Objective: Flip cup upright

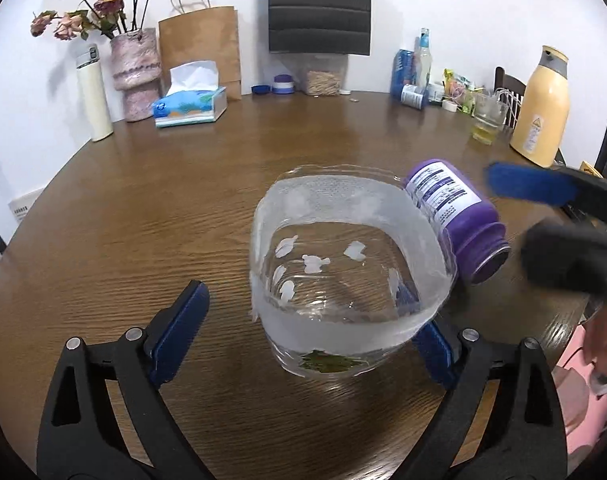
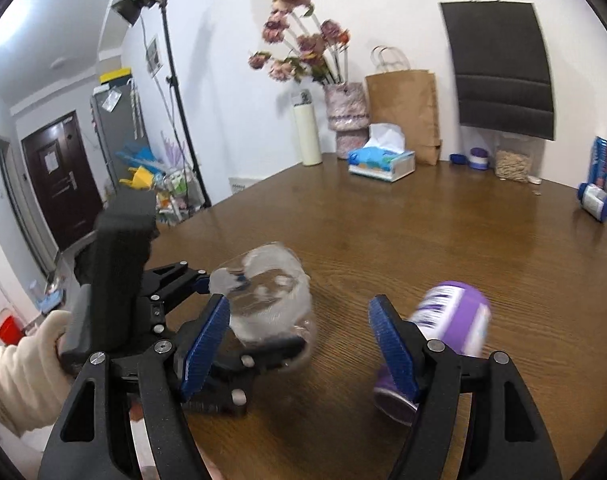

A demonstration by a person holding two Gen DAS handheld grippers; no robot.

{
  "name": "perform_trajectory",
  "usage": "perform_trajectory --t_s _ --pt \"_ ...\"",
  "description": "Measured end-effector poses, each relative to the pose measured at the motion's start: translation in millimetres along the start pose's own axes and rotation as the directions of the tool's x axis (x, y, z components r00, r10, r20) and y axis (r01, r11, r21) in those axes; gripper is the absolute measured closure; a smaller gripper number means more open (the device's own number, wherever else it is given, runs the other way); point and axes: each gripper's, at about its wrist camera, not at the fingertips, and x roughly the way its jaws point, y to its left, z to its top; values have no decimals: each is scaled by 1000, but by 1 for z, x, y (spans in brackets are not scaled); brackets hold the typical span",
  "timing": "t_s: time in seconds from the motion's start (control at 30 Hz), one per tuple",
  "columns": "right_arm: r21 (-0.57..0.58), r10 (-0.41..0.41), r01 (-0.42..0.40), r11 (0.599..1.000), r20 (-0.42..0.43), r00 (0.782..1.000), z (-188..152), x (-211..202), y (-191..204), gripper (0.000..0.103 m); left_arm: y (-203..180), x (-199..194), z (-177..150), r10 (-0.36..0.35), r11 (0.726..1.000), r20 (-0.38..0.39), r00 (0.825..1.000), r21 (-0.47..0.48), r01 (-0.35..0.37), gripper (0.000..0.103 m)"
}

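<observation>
A clear plastic cup (image 1: 343,276) with a white frosted band stands upright on the brown table (image 1: 163,208), mouth up, between the open blue-padded fingers of my left gripper (image 1: 303,332); the fingers stand apart from its walls. The cup also shows in the right wrist view (image 2: 271,300), just ahead of the left gripper. A purple bottle (image 1: 459,216) lies on its side touching the cup's right side. My right gripper (image 2: 299,344) is open and empty, with the purple bottle (image 2: 451,320) behind its right finger. It appears blurred at the right of the left wrist view (image 1: 543,216).
Along the table's far edge stand a cream thermos (image 1: 93,96), a pink vase with dried flowers (image 1: 135,76), a tissue box (image 1: 191,106), a paper bag (image 1: 201,44), small jars, bottles (image 1: 411,76), a glass (image 1: 487,120) and a yellow flask (image 1: 541,108).
</observation>
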Motion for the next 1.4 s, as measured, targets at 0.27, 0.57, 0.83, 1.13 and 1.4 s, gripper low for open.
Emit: perform_trajectory --t_s 0.27,0.57,0.83,1.13,1.4 --pt "53 -130 128 990 34 991 -5 -49 -10 26 0 -26 -7 10 1000 40 999 -12 -9 10" --pt "181 -333 330 926 -16 943 -16 -98 -30 21 9 -135 -5 92 985 283 955 -170 -44 0" --pt "164 -366 363 917 -17 931 -13 -111 -13 21 -7 -163 -1 228 966 353 907 -202 -164 0" --pt "110 -390 389 914 -14 921 -38 -133 16 21 -40 -197 -52 301 953 458 836 -178 -245 0" --pt "176 -402 384 906 82 912 -125 -180 57 21 -57 -227 -118 299 954 398 867 -149 -260 0"
